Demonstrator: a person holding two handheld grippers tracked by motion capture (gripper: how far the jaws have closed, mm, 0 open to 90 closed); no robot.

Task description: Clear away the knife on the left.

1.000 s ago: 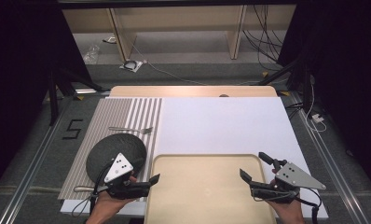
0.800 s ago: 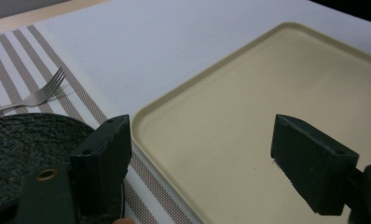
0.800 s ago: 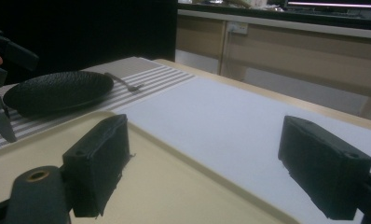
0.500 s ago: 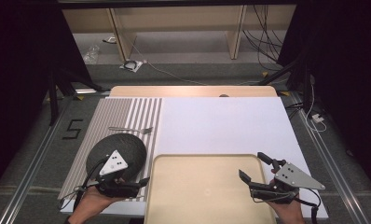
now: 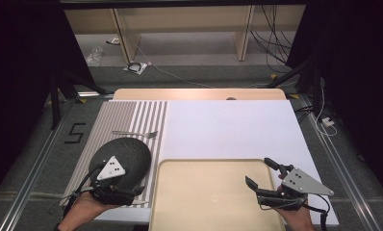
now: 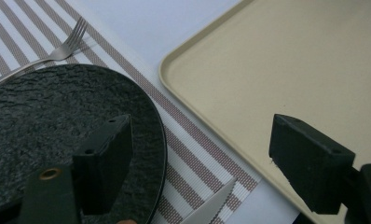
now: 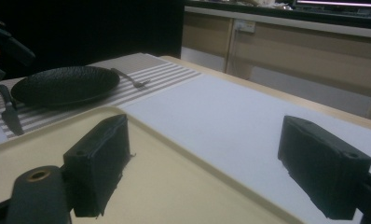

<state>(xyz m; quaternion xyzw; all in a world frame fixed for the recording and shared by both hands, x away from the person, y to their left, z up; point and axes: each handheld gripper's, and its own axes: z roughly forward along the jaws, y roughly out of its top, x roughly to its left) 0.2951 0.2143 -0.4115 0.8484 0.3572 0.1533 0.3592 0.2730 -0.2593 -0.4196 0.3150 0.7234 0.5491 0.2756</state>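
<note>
**Q:** Since the earlier frames, what has shifted?

**A:** Leftward and back: the left gripper (image 5: 132, 191), which lay at the beige tray's near-left corner a second ago, now sits over the near rim of the black plate (image 5: 127, 154). The right gripper (image 5: 262, 174) has barely moved.

**Q:** What does the high view show?

**A:** A black textured plate rests on the striped placemat (image 5: 132, 118), at the table's left. A fork (image 5: 134, 134) lies on the mat just beyond the plate. The beige tray (image 5: 199, 192) sits near the front edge, on the white sheet (image 5: 228, 127), just right of the mat. The left gripper, held in the person's left hand (image 5: 81, 211), is at the plate's near edge, its jaws pointing toward the tray. The right gripper hovers over the tray's right part, jaws spread and aimed left.

**Q:** And the left gripper view?

**A:** Its two black jaws stand wide apart with nothing between them. One jaw is over the plate (image 6: 48, 121); the other is over the tray (image 6: 286, 60). Between them lie mat stripes and the serrated tip of a knife (image 6: 211, 207), just beside the plate. The fork (image 6: 58, 49) lies beyond the plate's far rim.

**Q:** And the right gripper view?

**A:** Its jaws also stand wide apart and empty, above the tray (image 7: 174, 186) and the white sheet (image 7: 249, 121). Farther off are the plate (image 7: 65, 86), the fork (image 7: 130, 79) beyond it, and the knife (image 7: 9, 114) beside it on the mat. The left gripper (image 7: 2, 46) appears at the upper-left edge.
</note>
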